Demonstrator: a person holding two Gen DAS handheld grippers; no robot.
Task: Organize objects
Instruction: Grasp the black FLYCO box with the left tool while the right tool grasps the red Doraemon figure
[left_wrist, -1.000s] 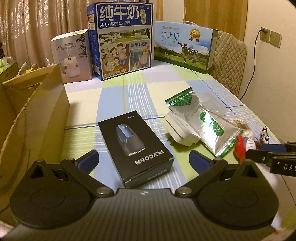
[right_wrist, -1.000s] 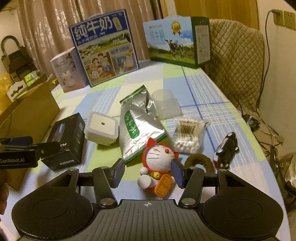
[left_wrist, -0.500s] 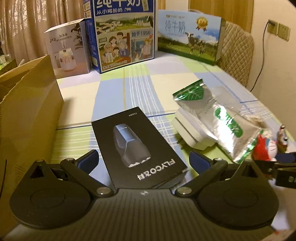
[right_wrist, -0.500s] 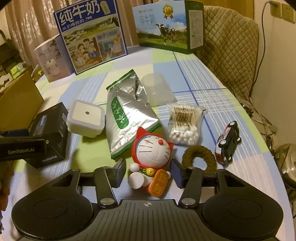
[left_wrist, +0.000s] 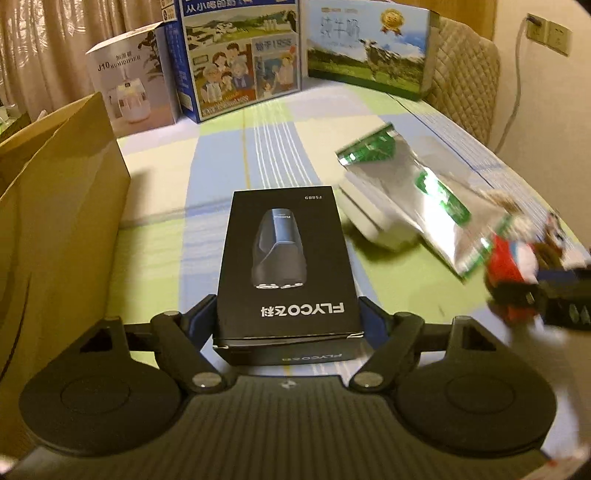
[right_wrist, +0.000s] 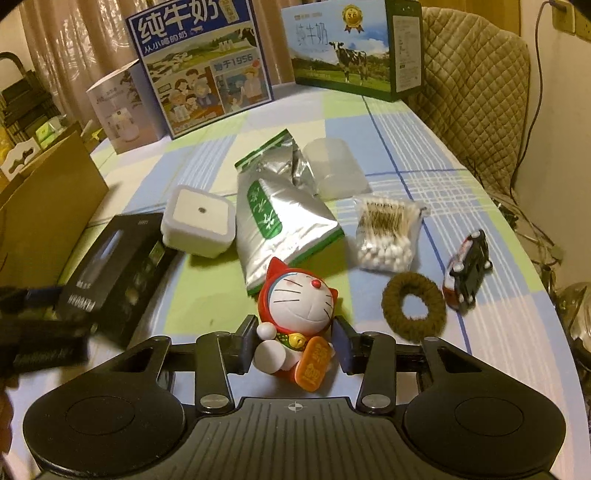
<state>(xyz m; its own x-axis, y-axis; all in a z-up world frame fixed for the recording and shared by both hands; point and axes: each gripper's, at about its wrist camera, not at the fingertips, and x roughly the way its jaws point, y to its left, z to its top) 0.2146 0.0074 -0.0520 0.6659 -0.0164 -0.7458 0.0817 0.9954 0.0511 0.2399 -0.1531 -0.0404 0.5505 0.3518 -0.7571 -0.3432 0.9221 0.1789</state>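
A black shaver box (left_wrist: 284, 258) lies flat on the checked tablecloth. It sits between the jaws of my left gripper (left_wrist: 286, 319), which are closing, with both blue pads against its long sides near its front end. The same box (right_wrist: 110, 273) shows at the left of the right wrist view. A red and white cat figure (right_wrist: 299, 317) sits between the jaws of my right gripper (right_wrist: 295, 341). Those jaws are closing too, and the pads meet its arm and its side. In the left wrist view the figure (left_wrist: 509, 266) is a blur at the right edge.
An open cardboard box (left_wrist: 62, 206) stands at the left. On the cloth lie a white square container (right_wrist: 199, 225), a silver tea pouch (right_wrist: 280, 221), a cotton swab bag (right_wrist: 388, 232), a brown hair tie (right_wrist: 413, 312) and a toy car (right_wrist: 467, 273). Milk cartons (right_wrist: 207, 62) and a humidifier box (left_wrist: 133, 81) line the far edge.
The left gripper came forward and down over the black box and its jaws narrowed from wide open onto the box's sides. The right jaws narrowed around the cat figure.
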